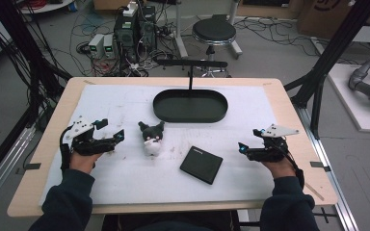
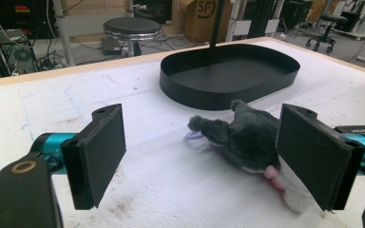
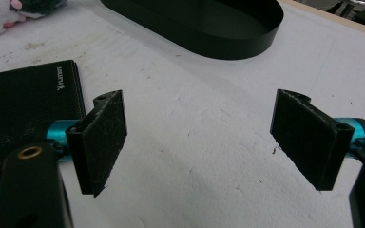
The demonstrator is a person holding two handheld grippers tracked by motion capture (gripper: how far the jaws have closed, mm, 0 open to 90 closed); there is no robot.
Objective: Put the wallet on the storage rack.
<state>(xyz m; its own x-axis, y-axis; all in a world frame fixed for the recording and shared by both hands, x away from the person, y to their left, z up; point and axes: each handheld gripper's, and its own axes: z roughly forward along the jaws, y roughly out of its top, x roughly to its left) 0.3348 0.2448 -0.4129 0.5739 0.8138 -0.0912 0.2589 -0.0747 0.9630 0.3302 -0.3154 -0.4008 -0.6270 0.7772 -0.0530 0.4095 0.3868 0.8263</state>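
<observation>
Plush toy (image 1: 151,139) lies on the white mat (image 1: 125,178), near my left gripper (image 1: 110,130), in front of the black tray (image 1: 190,106). Both my left and right gripper (image 1: 250,139) are wide open, holding nothing. A black wallet (image 1: 201,164) lies between them.

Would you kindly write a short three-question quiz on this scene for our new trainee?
1. True or false: the plush toy lies inside the black tray.
2. Which thing lies nearest the right gripper? A) stool B) wallet C) tray
3. Fill in: the jaws of the left gripper stand ____ with nothing between them.

Key
1. False: the toy lies on the white mat, in front of the tray.
2. B: the wallet.
3. Open.
</observation>
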